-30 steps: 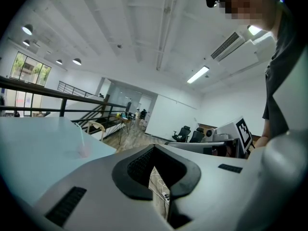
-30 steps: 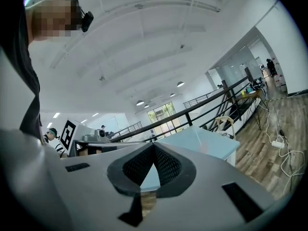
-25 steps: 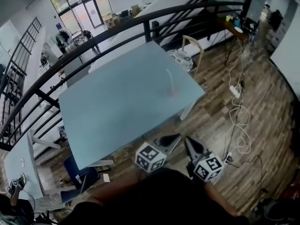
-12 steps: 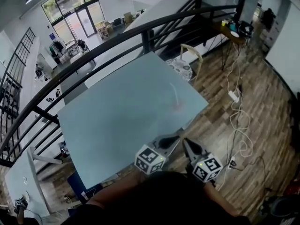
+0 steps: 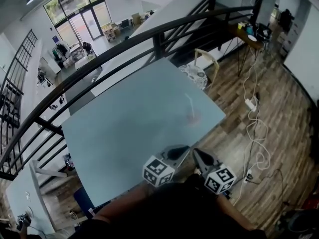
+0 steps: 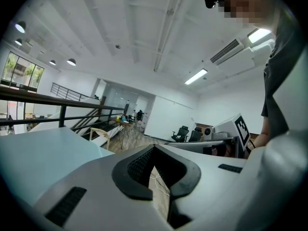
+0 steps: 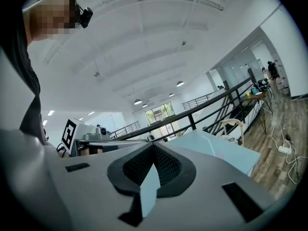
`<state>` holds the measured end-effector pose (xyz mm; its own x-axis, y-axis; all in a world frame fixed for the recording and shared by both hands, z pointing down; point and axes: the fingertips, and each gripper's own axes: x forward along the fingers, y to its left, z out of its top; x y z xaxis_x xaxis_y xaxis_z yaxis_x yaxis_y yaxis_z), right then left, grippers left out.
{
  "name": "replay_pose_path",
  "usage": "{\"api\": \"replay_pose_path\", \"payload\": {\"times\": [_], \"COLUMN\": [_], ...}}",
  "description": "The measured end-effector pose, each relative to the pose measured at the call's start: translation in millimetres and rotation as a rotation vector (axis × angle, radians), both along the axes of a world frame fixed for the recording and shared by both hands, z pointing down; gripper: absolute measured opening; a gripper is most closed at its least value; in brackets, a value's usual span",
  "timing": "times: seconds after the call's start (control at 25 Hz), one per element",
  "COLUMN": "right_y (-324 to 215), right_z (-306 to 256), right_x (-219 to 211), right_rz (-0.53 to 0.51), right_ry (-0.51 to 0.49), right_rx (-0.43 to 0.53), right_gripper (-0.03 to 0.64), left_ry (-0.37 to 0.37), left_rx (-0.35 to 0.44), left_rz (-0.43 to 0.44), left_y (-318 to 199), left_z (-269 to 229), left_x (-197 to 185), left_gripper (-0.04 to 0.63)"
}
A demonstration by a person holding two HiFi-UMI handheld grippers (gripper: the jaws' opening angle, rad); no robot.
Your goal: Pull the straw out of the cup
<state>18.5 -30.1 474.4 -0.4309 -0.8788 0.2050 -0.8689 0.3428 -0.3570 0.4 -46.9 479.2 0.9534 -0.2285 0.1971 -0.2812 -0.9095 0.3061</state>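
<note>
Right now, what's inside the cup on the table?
A white straw leans inside the clear cup, with its top sticking out above the rim. The cup looks too faint and small to tell if there is any drink in it.

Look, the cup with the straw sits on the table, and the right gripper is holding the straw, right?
Not quite. The cup with the straw does sit on the table, but the right gripper isn't holding the straw. The head view shows it close to the person, apart from the cup, and the right gripper view shows nothing between its jaws.
</note>
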Motion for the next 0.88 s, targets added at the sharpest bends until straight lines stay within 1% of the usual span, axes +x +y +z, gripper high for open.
{"api": "replay_pose_path", "payload": {"times": [0.2,0.44,0.64,0.88], "right_y": [-19.8,-45.3,-70.1,-102.3], "right_z": [-3.1,-2.5,-6.4,-9.9], "right_x": [3.9,26.3,54.0,104.0], "right_rz": [-0.033,-0.088,-0.134,-0.192], "right_ry": [0.007,0.007,0.005,0.023], "right_rx": [0.002,0.000,0.004,0.019], "right_gripper": [0.012,0.012,0.012,0.012], "left_ry": [-0.006,-0.007,-0.006,0.001], "left_rx": [-0.006,0.000,0.004,0.008], "left_rz": [-0.023,-0.073,-0.111,-0.165], "left_y": [-15.3,-42.1,-64.2,-93.6], "left_z": [-0.7,-1.8,-6.3,-12.6], "left_x": [5.5,30.2,59.7,108.3], "left_gripper": [0.011,0.011,0.011,0.011]}}
